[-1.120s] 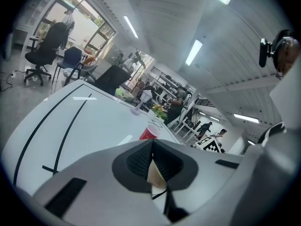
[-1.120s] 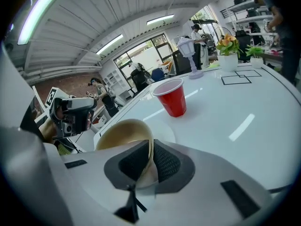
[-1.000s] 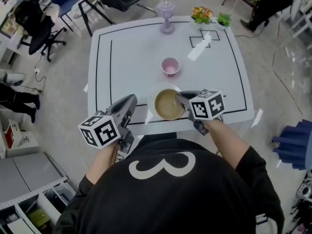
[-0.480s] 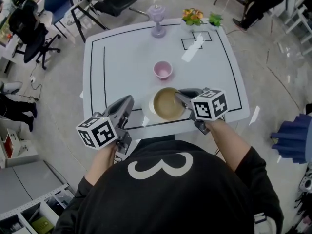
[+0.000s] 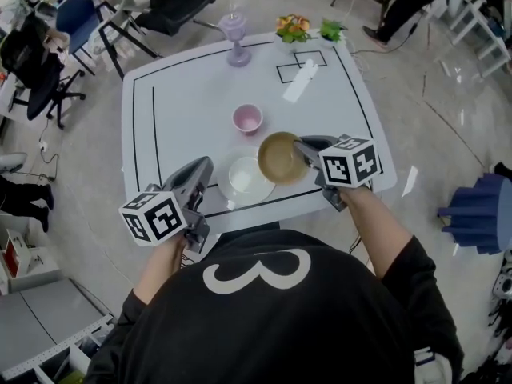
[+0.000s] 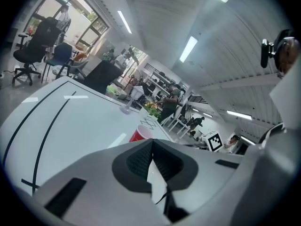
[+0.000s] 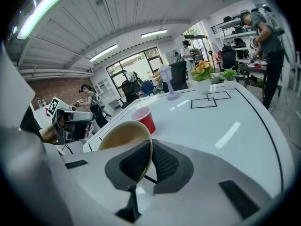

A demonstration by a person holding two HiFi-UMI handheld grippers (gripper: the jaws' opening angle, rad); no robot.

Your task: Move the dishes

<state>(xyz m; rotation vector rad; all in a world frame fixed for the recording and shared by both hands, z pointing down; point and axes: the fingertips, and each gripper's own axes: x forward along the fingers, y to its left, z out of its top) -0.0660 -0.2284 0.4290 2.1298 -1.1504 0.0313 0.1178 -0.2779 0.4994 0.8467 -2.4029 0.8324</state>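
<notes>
The white counter (image 5: 184,94) carries a white dish (image 5: 246,178) near its front edge. Just right of that dish the tan bowl (image 5: 278,158) hangs off the counter, its rim pinched in the closed right claw (image 5: 304,152), probably for carrying elsewhere. Behind the dish stands a pink cup (image 5: 247,119), the nearest obstacle. Left of the dish, the left claw (image 5: 200,170) hovers closed and empty.

Worktop (image 5: 184,102) count
One tan bowl (image 5: 280,157), one white plate (image 5: 246,178), one pink cup (image 5: 247,118), one purple goblet (image 5: 234,32), two plants (image 5: 292,28).
</notes>
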